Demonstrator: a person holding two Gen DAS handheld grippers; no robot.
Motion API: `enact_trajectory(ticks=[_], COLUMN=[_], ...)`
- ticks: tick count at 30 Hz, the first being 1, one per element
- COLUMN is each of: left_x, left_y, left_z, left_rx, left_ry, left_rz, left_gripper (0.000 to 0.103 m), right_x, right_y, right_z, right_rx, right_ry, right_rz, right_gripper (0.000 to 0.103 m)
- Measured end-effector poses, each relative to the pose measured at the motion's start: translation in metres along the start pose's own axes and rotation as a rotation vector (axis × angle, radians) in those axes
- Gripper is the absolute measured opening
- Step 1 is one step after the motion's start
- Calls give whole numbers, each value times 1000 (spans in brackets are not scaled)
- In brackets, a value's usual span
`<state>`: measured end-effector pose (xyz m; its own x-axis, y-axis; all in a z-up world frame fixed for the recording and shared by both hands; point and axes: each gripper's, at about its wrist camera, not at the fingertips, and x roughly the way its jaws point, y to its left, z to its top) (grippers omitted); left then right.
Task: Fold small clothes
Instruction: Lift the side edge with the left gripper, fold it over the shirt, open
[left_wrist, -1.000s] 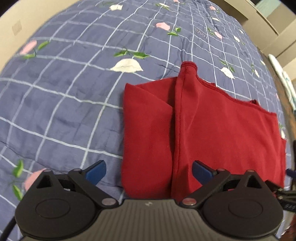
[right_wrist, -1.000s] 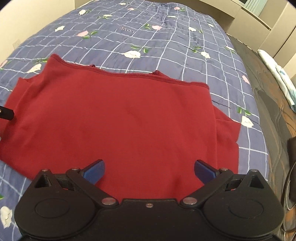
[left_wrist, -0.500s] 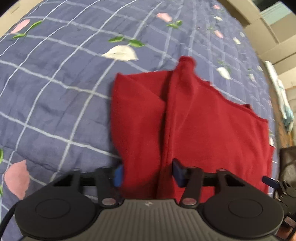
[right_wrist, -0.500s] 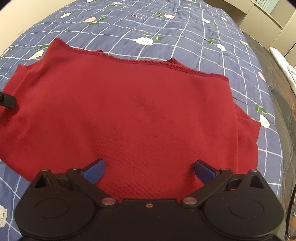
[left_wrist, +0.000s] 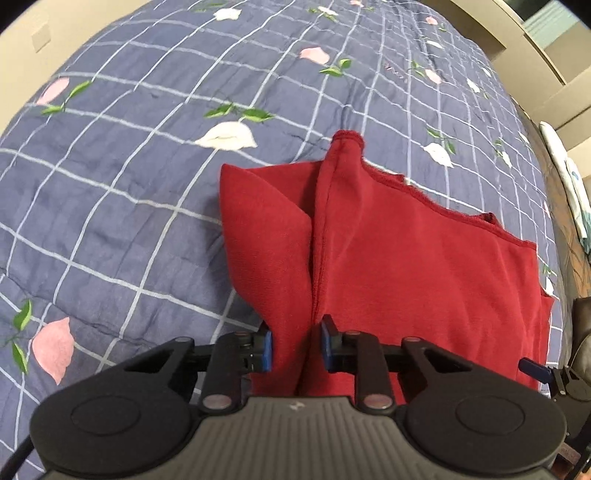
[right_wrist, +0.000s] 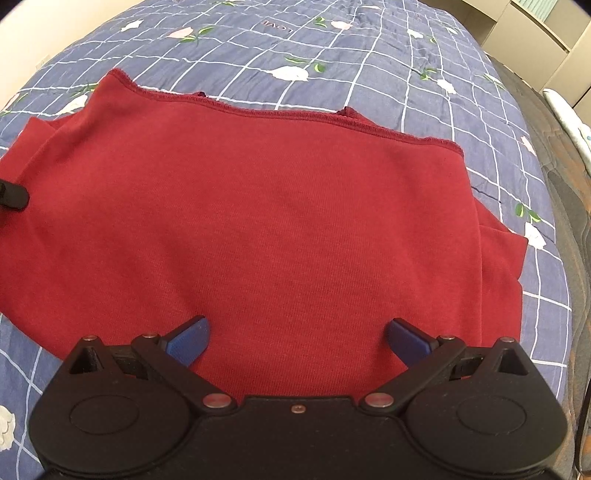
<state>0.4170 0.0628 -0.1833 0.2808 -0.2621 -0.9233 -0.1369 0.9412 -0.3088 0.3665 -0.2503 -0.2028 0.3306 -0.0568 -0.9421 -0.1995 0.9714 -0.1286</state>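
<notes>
Blue checked floral bedspread (left_wrist: 155, 206), beige walls (left_wrist: 29, 26)

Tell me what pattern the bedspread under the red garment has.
The bedspread is blue-purple with a white grid and scattered pink and white flowers with green leaves; the left wrist view shows it best.

Mounted one per gripper, both looking steeply down and forward along the fingers, close above the bed. Shared between views: the red garment (left_wrist: 406, 266) (right_wrist: 280, 221), quilt (left_wrist: 129, 177) (right_wrist: 369, 48) toward 12 o'clock.
</notes>
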Motion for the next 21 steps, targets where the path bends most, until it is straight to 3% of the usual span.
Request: enact_trajectory(ticks=[8,15,21], left_x=[-28,-49,-64], left_y=[-29,-84,-150], left_z=[1,2,-3], left_rx=[72,140,200], left_ry=[-53,-78,-101], left_rz=[-9,31,5], left_gripper=[24,22,21], right_x=[-8,-31,-61], right_y=[-1,-23,-59], right_z=[0,-13,-33], right_rx=[-36,-25,18], right_ry=[-21,-61,-117], right_rz=[2,10,15], right_gripper=[102,102,102])
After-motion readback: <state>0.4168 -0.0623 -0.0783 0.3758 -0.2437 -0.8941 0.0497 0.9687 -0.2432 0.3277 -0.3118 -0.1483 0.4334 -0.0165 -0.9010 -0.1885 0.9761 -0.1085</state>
